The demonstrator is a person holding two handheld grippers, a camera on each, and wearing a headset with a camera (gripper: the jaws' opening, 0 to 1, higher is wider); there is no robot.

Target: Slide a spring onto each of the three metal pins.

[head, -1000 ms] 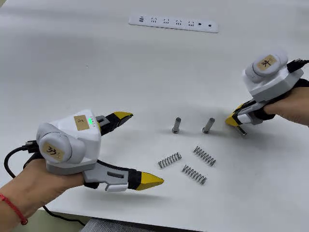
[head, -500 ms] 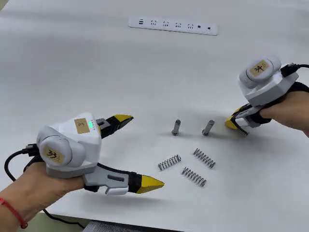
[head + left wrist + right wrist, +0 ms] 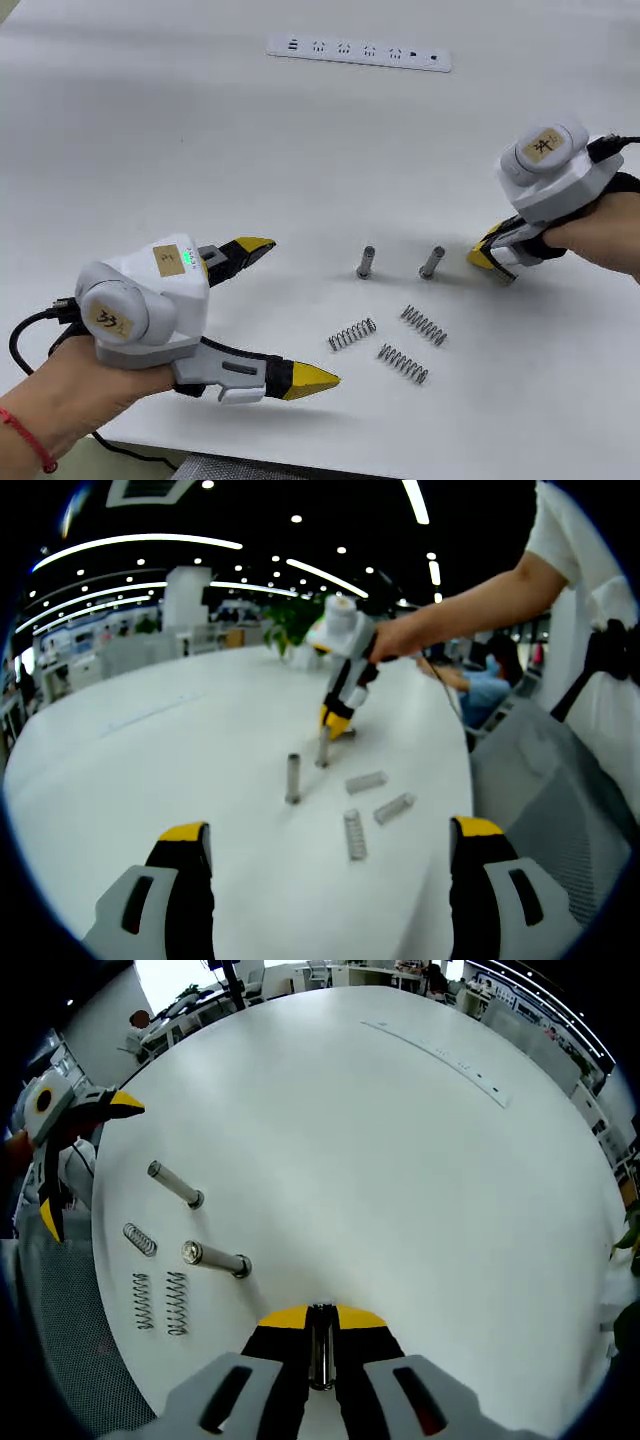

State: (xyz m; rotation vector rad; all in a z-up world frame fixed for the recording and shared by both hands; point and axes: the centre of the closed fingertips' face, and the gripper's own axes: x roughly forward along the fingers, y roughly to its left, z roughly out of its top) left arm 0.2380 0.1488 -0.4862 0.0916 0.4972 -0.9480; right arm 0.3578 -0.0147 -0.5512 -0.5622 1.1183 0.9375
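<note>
A broad white tabletop (image 3: 200, 130) carries a white power strip (image 3: 358, 51) near its far edge. Beyond lies an open-plan office: a dark ceiling with long light strips (image 3: 330, 577) and spotlights, a white pillar (image 3: 187, 597), a leafy plant (image 3: 290, 630), and a grey mesh chair (image 3: 540, 780).

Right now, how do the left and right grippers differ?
The left gripper is open wide and holds nothing; the right gripper is shut on a metal pin. The left gripper sits left of the springs; the right gripper is right of the two standing pins. Both have yellow-tipped jaws.
</note>
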